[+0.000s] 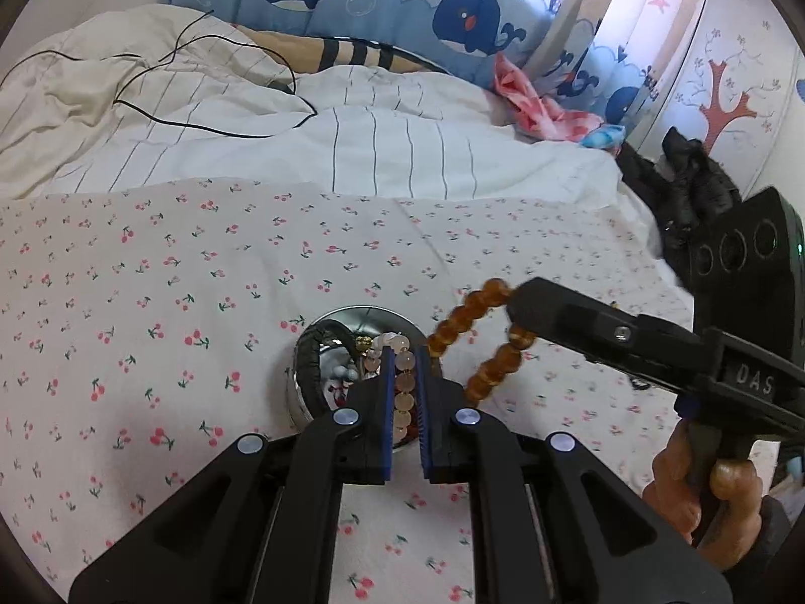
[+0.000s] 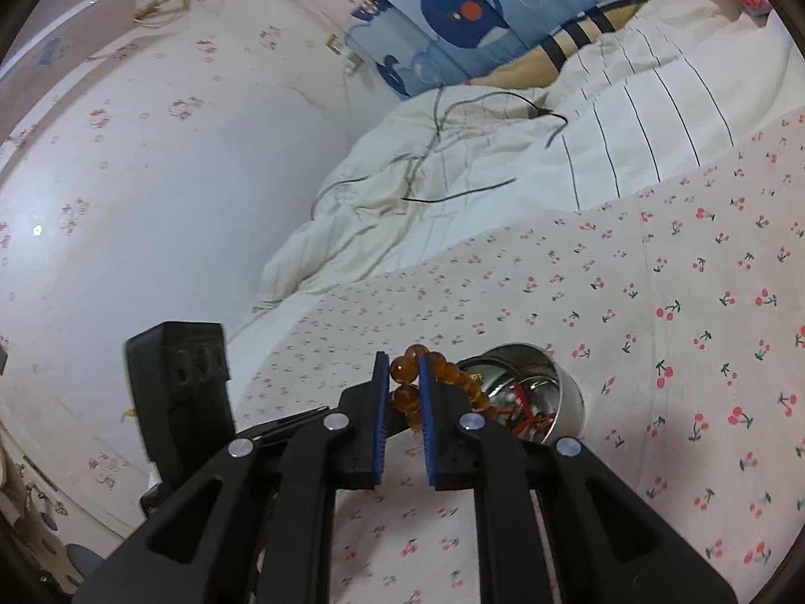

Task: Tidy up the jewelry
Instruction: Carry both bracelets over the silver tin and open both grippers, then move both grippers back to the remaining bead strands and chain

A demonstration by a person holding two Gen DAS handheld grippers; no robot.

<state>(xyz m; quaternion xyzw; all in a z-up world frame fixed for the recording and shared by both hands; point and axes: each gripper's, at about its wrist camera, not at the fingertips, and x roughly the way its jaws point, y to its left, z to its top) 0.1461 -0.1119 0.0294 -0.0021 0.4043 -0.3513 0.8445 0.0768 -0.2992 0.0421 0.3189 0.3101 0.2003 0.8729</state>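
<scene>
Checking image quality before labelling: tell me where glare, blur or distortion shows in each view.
Left wrist view: window glare washes out the upper right, fisheye bends the edges, the amber bracelet looks slightly smeared. Right wrist view: the wall is softly overexposed, the metal tin shows reflections, the black cable is blurred.

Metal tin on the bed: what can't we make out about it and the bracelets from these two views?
- Metal tin, left wrist view: near rim and contents hidden by left hand-held gripper.
- Pale bead bracelet: only beads between the pads show.
- Right wrist view: amber bead bracelet and right hand-held gripper cover part of the tin.
</scene>
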